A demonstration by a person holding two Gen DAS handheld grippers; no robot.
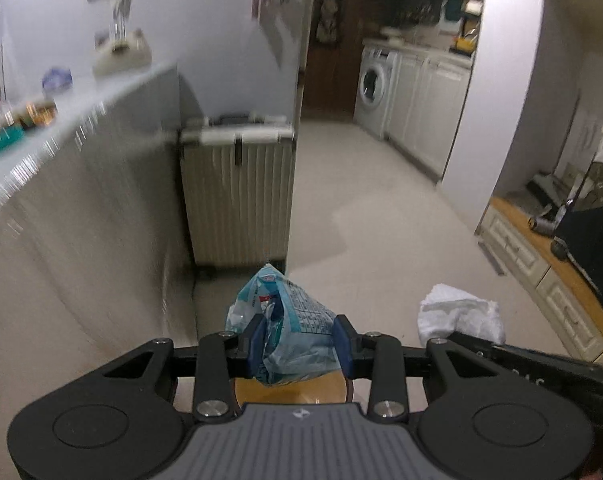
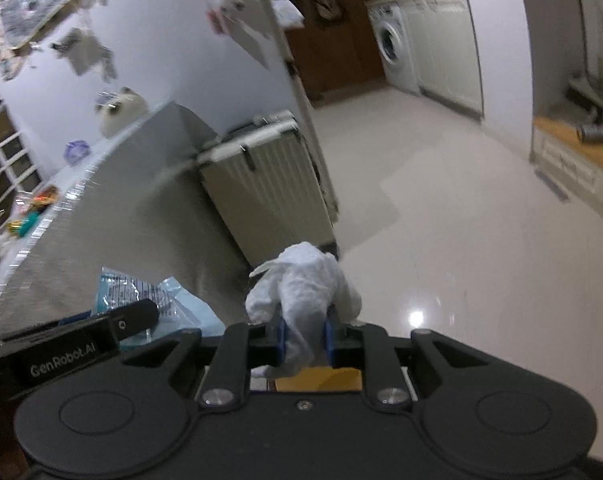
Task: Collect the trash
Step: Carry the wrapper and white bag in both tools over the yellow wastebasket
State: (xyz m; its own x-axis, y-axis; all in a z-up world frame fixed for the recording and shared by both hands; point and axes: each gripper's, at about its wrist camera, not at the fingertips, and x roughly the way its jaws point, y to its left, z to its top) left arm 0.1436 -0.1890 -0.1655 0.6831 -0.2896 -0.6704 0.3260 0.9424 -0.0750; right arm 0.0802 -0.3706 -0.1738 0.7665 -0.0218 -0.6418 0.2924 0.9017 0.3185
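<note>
A crumpled blue-and-white plastic wrapper [image 1: 289,320] is pinched between the blue pads of the left hand-held gripper [image 1: 299,340], held up in the air above a pale tiled floor [image 1: 381,220]. Its printing is too creased and small to be read. A wad of white tissue [image 2: 301,300] is clamped between the narrowly set pads of the right hand-held gripper [image 2: 303,340], and its lower end is seen hanging down behind the fingers. In the left wrist view the tissue appears at the right, partly cut off by the other tool's black body; in the right wrist view the wrapper is half hidden behind the left tool's arm.

Below each gripper a patch of yellow-brown surface [image 1: 293,390] is glimpsed through the frame, and what it belongs to cannot be told. A ribbed cream suitcase [image 1: 239,196] is seen upright against a grey-sided bench [image 1: 81,208], whose top holds small items smeared by motion blur. Objects on the white wall above are likewise blurred beyond recognition. A washing machine [image 1: 373,84] is visible in the far room beside white cabinets [image 1: 425,108].
</note>
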